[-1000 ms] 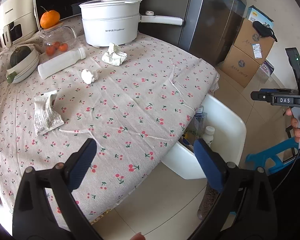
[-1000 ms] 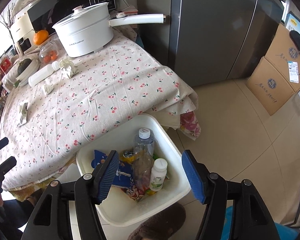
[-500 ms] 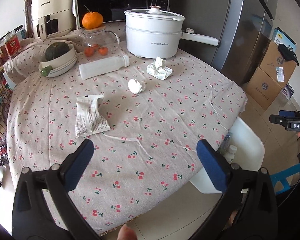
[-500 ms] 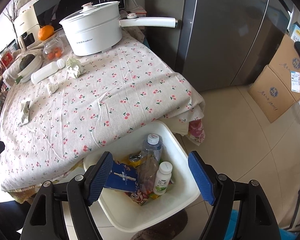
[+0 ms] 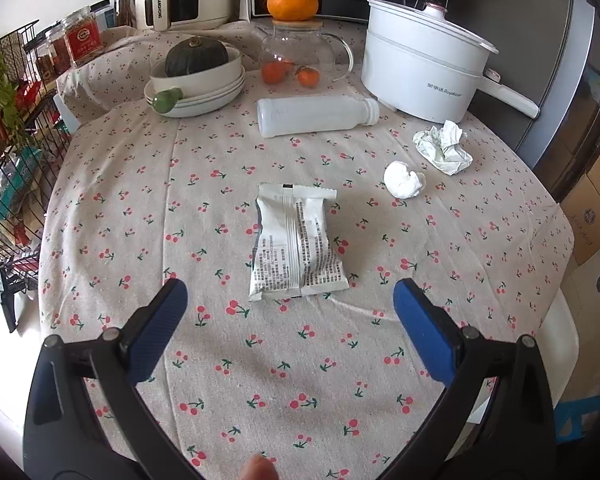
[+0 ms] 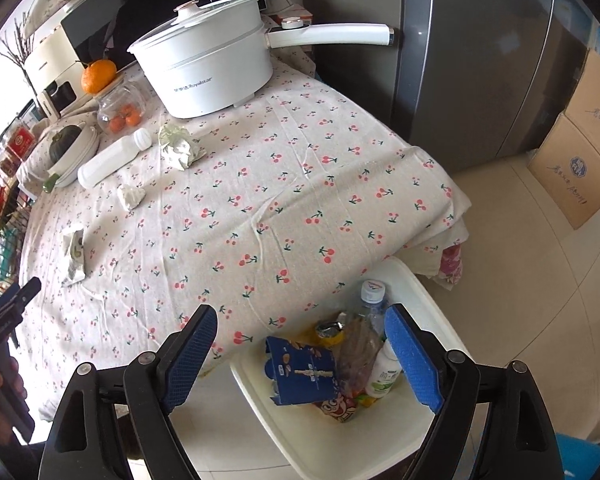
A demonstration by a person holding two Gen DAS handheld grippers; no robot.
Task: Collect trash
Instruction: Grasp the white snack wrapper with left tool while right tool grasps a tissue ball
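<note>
The left tongs (image 5: 290,302) gaped wide above the desk (image 5: 140,184), a white wrapper (image 5: 294,248) lying just ahead between their tips. Beyond lay a tissue ball (image 5: 403,179), crumpled paper (image 5: 444,147) and a bottle (image 5: 316,115). The right tongs (image 6: 300,336) stood wide and empty over the bin (image 6: 308,436), which held trash beside the desk.

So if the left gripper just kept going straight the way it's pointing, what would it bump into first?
Most likely the white snack wrapper lying flat on the cherry tablecloth. The left gripper, open, frames it dead ahead with nothing between, though depth is hard to judge.
</note>
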